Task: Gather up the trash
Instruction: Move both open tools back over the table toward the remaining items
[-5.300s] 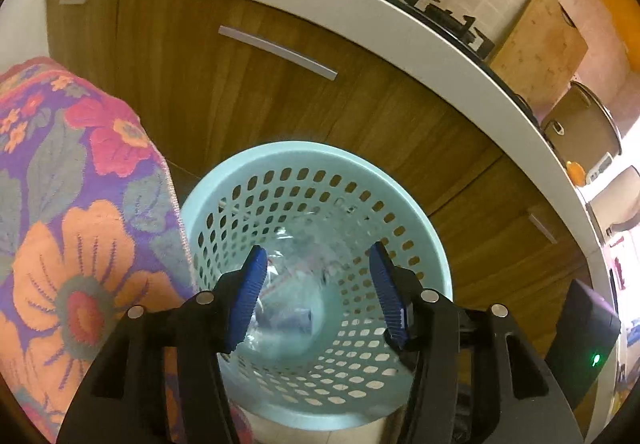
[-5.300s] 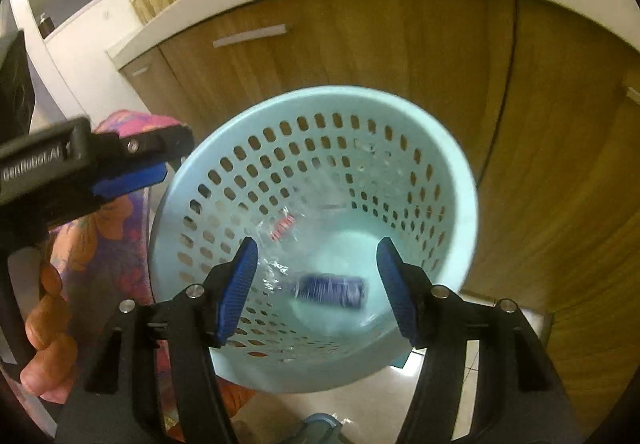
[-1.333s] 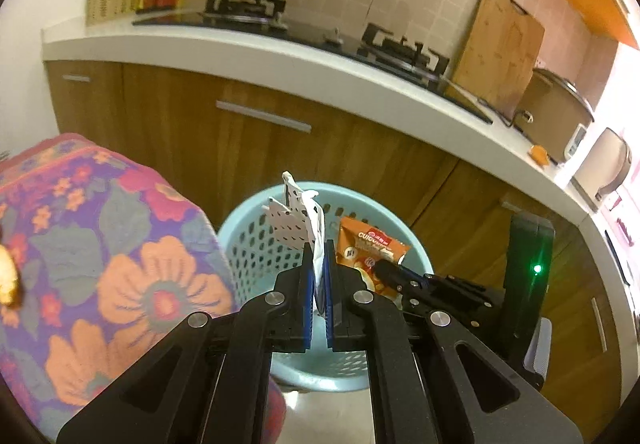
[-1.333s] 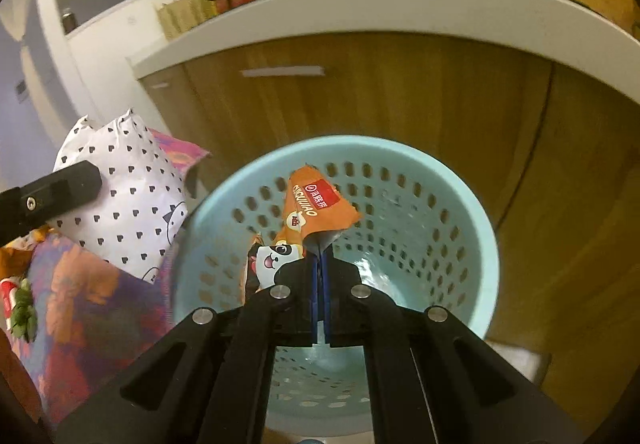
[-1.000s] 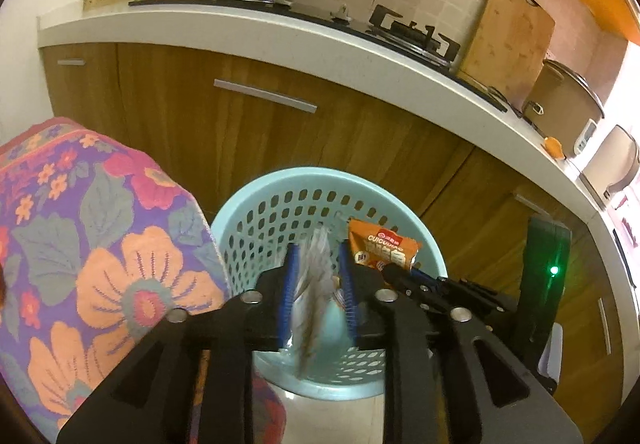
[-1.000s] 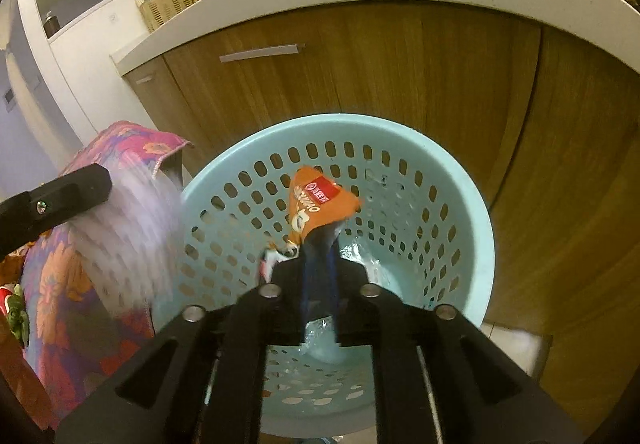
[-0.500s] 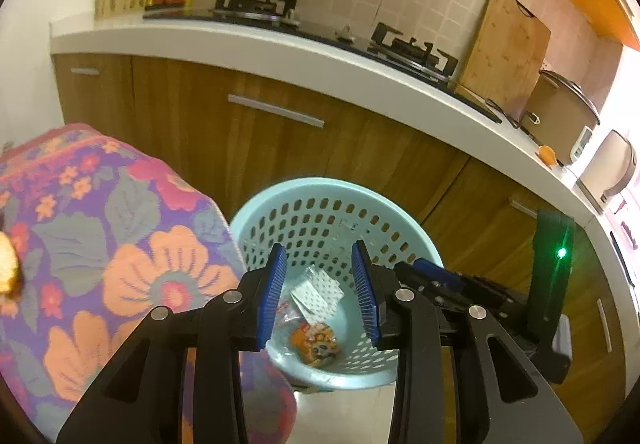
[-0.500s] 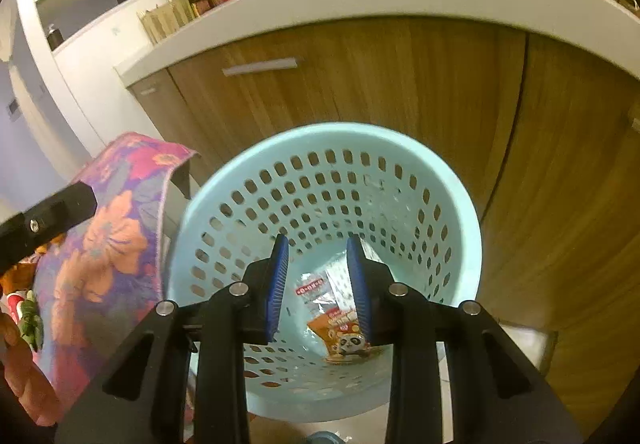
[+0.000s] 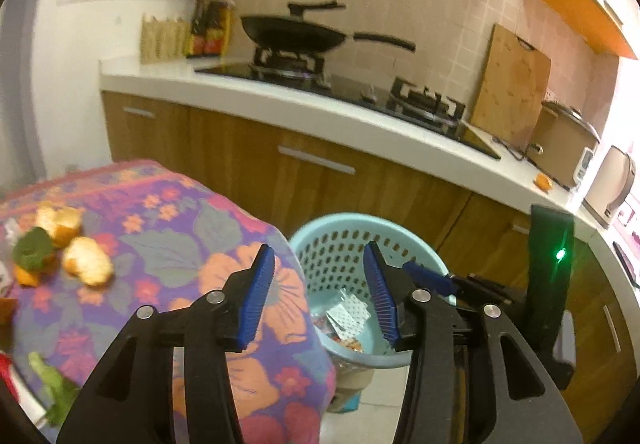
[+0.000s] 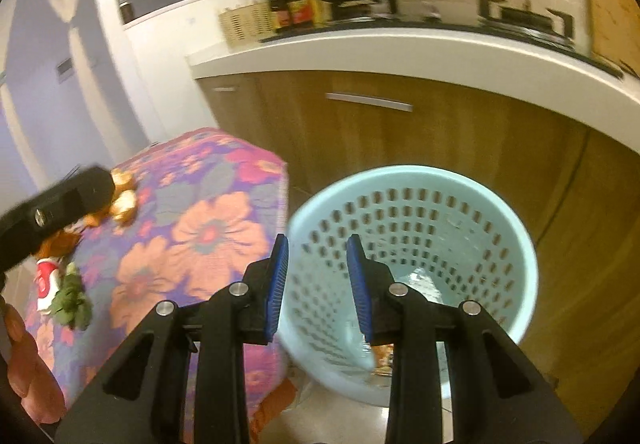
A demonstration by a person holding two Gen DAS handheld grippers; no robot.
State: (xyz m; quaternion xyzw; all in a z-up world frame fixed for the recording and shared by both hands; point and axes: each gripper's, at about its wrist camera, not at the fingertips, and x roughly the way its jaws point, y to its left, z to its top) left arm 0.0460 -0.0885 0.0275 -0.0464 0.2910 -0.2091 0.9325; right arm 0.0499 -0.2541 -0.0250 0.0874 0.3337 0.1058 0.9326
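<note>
Left hand-held gripper (image 9: 318,286) opening, empty, right hand-held gripper (image 10: 314,278) apart, floral tablecloth (image 9: 168,244), basket (image 10: 516,244), kitchen counter (image 9: 280,99)

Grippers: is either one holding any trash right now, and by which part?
Nothing is held. The left gripper is opening with nothing between its jaws; the right gripper is open and empty too. Wrappers lie in the basket.

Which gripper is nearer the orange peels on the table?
Left. The left gripper sits beside the table, peels just left of it; the right gripper hangs over the basket, farther off.
</note>
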